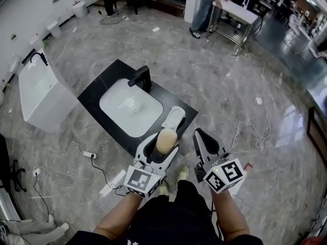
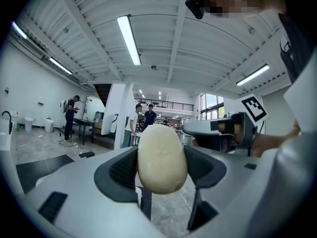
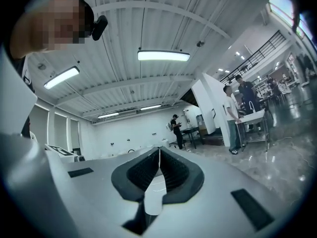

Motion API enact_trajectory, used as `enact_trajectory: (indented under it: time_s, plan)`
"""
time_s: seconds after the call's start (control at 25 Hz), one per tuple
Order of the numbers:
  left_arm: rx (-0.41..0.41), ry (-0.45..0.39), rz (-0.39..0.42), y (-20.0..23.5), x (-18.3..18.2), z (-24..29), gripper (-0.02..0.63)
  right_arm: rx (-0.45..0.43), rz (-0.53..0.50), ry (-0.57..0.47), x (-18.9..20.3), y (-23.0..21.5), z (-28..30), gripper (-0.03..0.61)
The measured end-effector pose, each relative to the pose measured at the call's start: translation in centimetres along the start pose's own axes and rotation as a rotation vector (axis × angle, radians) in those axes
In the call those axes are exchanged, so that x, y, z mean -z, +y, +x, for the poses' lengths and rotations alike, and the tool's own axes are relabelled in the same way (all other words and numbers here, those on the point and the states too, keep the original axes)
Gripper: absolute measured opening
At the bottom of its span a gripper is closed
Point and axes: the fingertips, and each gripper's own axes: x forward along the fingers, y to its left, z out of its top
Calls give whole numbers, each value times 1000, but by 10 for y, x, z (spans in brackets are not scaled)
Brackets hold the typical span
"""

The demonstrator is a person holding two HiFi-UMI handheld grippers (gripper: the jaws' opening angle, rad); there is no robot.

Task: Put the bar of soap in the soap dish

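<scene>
A cream oval bar of soap (image 1: 165, 141) is clamped upright between the jaws of my left gripper (image 1: 164, 143), held just short of the near corner of the black counter. The left gripper view shows the same soap (image 2: 162, 158) pressed between both dark pads, my left gripper (image 2: 162, 168) shut on it. The white soap dish (image 1: 173, 118) lies on the counter's right edge, beyond the soap and beside the basin. My right gripper (image 1: 201, 139) hovers to the right of the soap, its jaws closed on nothing; its own view shows my right gripper (image 3: 158, 175) with pads meeting.
A black counter (image 1: 97, 90) holds a white sink basin (image 1: 130, 107) and a black tap (image 1: 141, 77). A white tub (image 1: 41, 97) stands at left. Cables and a power strip (image 1: 89, 154) trail over the marble floor. People stand at a metal table (image 1: 237, 14) far back.
</scene>
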Motion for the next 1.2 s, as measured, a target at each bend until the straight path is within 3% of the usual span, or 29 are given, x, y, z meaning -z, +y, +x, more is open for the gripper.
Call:
enact_trajectory:
  time_s: [0.48, 0.76, 1.2]
  plan:
    - [-58, 31, 26, 39, 38, 78, 284, -54, 72, 43, 11, -83, 72, 9]
    - [-99, 87, 3, 81, 106, 124, 284, -84, 105, 113, 50, -123, 112, 9]
    - [-47, 183, 53, 114, 198, 197, 284, -54, 177, 165, 98, -178, 135, 9]
